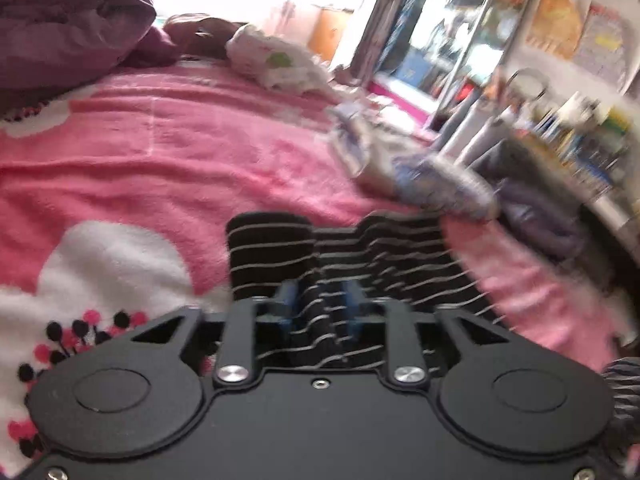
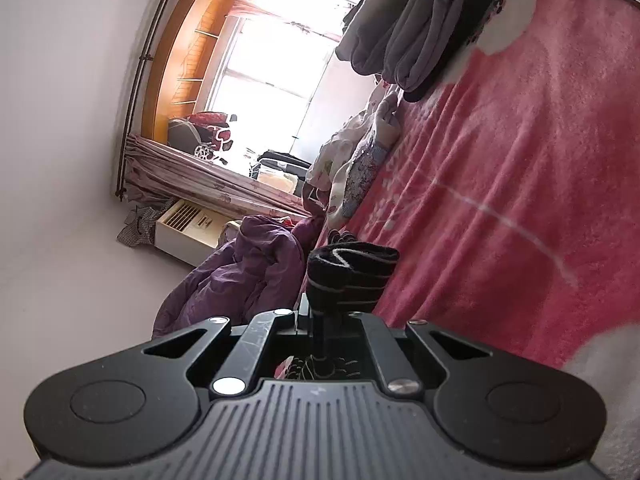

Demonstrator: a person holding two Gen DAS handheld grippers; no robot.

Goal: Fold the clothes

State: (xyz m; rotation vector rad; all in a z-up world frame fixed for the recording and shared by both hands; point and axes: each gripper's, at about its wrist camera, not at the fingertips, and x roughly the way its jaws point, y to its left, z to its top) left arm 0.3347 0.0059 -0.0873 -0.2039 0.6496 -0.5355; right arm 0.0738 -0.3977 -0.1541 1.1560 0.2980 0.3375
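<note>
A black garment with thin white stripes (image 1: 344, 252) is pinched between the blue pads of my left gripper (image 1: 322, 308), which is shut on it just above the pink fleece blanket (image 1: 168, 168). In the right wrist view, which is rolled on its side, my right gripper (image 2: 320, 316) is shut on another bunched part of the same striped garment (image 2: 352, 268), held up off the pink blanket (image 2: 500, 184). The rest of the garment is hidden under the grippers.
A purple quilt (image 1: 68, 20) lies at the far left and also shows in the right wrist view (image 2: 236, 276). White and patterned clothes (image 1: 280, 60) and a bluish pile (image 1: 420, 176) lie on the bed. Folded grey clothes (image 2: 412, 28) sit on the blanket. Cluttered shelves (image 1: 568, 128) stand right.
</note>
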